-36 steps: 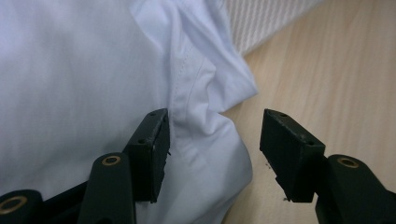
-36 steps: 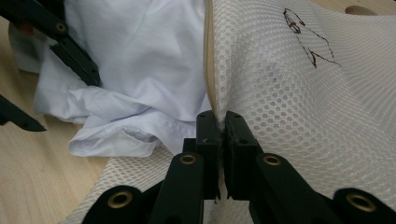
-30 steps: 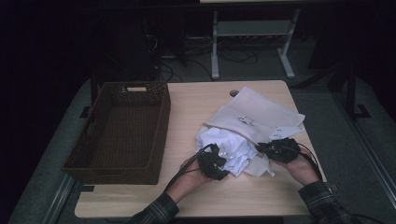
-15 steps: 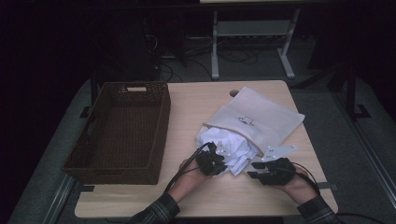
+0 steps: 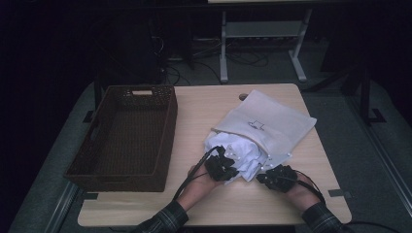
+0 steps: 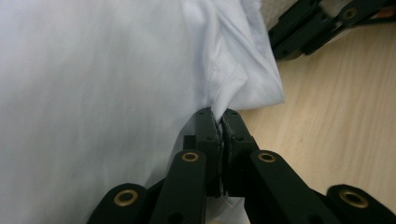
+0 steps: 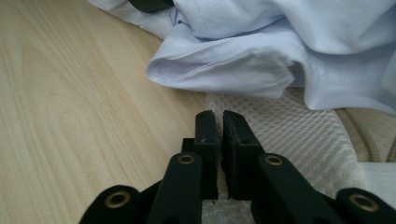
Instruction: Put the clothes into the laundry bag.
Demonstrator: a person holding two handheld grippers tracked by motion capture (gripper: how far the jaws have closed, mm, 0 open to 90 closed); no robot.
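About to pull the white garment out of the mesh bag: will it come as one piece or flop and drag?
The white garment looks limp: it bunches in soft folds, so it will probably sag and trail. The left gripper pinches only one fold, so the rest may drag. The mesh bag looks light and could slide along.

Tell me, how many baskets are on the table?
1. The brown woven basket sits on the left part of the table, beside the white mesh bag with the white cloth sticking out. No other basket shows.
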